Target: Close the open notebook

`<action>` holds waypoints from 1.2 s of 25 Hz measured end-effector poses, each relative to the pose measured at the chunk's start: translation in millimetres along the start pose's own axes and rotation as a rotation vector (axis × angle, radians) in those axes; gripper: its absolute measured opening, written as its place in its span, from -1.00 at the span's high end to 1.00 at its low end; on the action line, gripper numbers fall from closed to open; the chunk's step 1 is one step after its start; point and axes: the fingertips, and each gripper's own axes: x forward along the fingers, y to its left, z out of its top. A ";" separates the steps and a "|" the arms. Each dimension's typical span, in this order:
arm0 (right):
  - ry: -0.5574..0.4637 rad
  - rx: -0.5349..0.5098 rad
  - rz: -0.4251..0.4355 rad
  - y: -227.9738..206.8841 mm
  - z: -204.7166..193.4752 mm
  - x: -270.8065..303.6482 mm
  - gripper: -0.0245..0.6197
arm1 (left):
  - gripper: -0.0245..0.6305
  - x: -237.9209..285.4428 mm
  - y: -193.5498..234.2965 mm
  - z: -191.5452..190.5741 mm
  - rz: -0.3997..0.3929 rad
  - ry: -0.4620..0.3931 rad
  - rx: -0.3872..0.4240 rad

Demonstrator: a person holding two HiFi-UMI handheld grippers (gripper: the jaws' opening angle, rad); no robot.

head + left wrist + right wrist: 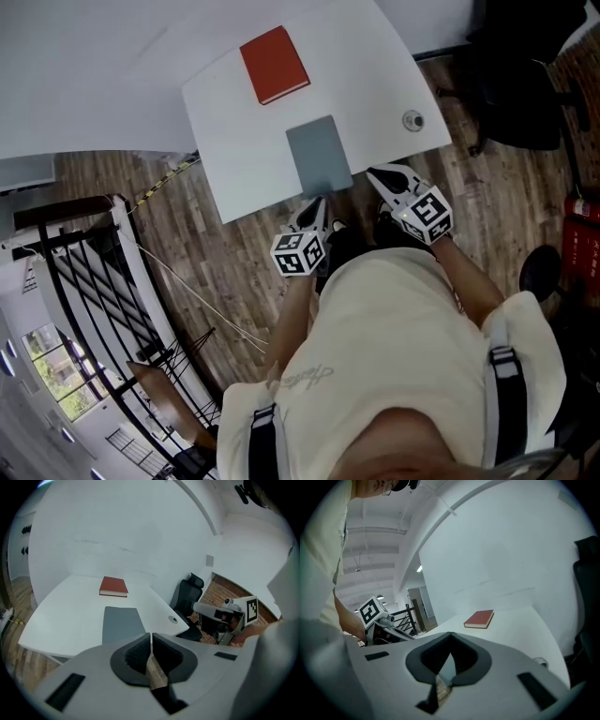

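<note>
The grey notebook lies closed and flat near the front edge of the white table; in the left gripper view the notebook is just ahead of the jaws. My left gripper hovers at the table's front edge by the notebook's near left corner, jaws pressed together on nothing. My right gripper is off the notebook's near right corner, its tips meeting with nothing between them. Neither gripper touches the notebook.
A closed red book lies at the table's far side. A round cable grommet sits at the right edge. A black office chair stands on the right, a dark stair railing on the left.
</note>
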 end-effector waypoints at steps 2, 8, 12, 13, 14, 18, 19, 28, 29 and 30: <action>0.013 -0.005 0.020 8.4 0.4 2.0 0.90 | 0.85 -6.4 7.6 4.0 0.011 -0.018 -0.022; 0.027 -0.065 0.126 41.9 17.1 19.2 0.90 | 0.85 -26.9 22.4 32.9 0.007 -0.099 -0.002; -0.003 -0.066 0.092 53.3 38.8 22.7 0.90 | 0.85 -46.3 19.5 57.3 -0.018 -0.158 0.033; -0.010 -0.075 0.080 54.4 45.2 23.6 0.90 | 0.85 -50.2 19.0 66.6 -0.021 -0.176 0.053; -0.017 -0.086 0.068 55.6 51.6 24.0 0.90 | 0.85 -54.5 18.3 76.1 -0.021 -0.193 0.081; -0.037 -0.112 0.037 59.4 72.3 21.4 0.90 | 0.85 -73.3 10.4 113.7 -0.025 -0.251 0.202; -0.038 -0.123 0.033 59.2 75.9 22.8 0.90 | 0.85 -77.9 9.7 123.1 -0.027 -0.268 0.219; -0.060 -0.127 0.000 55.3 110.5 39.0 0.90 | 0.85 -112.8 27.8 177.4 0.035 -0.399 0.225; -0.075 -0.121 0.005 56.7 117.6 39.2 0.90 | 0.85 -117.0 29.3 183.1 0.045 -0.412 0.232; -0.092 -0.111 0.010 58.0 125.2 38.9 0.90 | 0.85 -121.4 30.6 188.3 0.055 -0.425 0.239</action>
